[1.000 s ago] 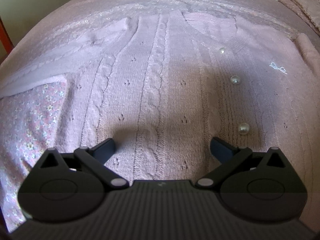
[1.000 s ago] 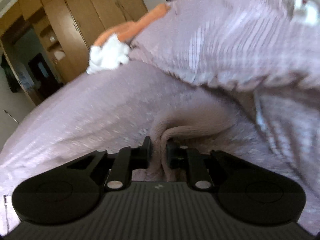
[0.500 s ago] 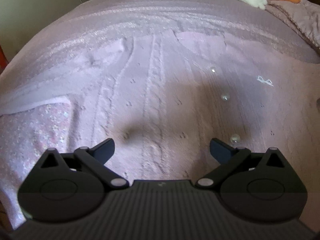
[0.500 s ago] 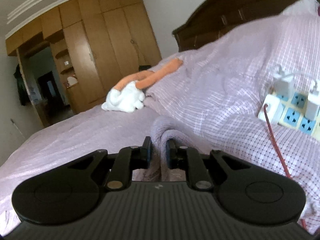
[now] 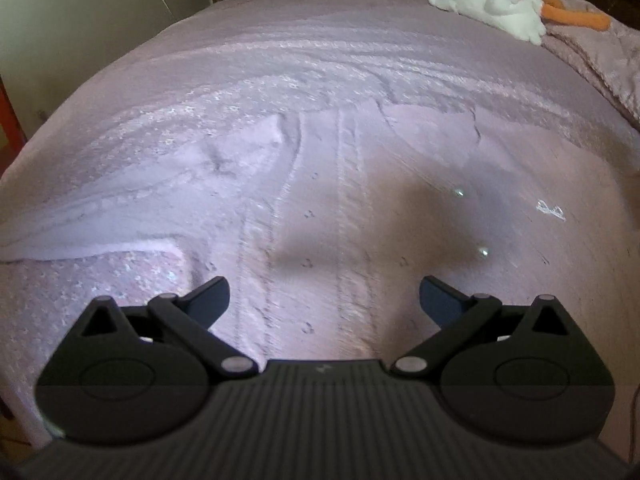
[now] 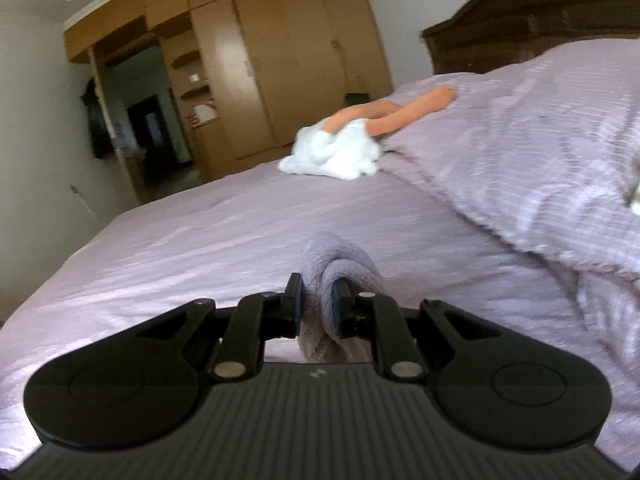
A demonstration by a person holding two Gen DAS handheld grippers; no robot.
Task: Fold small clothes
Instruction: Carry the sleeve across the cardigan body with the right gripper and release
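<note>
Jaws: your right gripper [image 6: 317, 306] pinches bunched fold of cardigan [image 5: 360, 216], lifted off bed [image 6: 200, 240]; your left gripper [image 5: 324, 296] spread wide, empty, hovering over cardigan's near half.

Step, by my read: first fold under way, right-side sleeve or edge picked up. Next: carry it leftward over body, lay flat; steady cloth with left.

Cardigan: soft lilac cable knit, pearl buttons [image 5: 484, 252] down front, spread flat on bed. Bedspread: lilac, ribbed sheen. Plush toy [image 5: 496, 8] at far right, clear of work.
</note>
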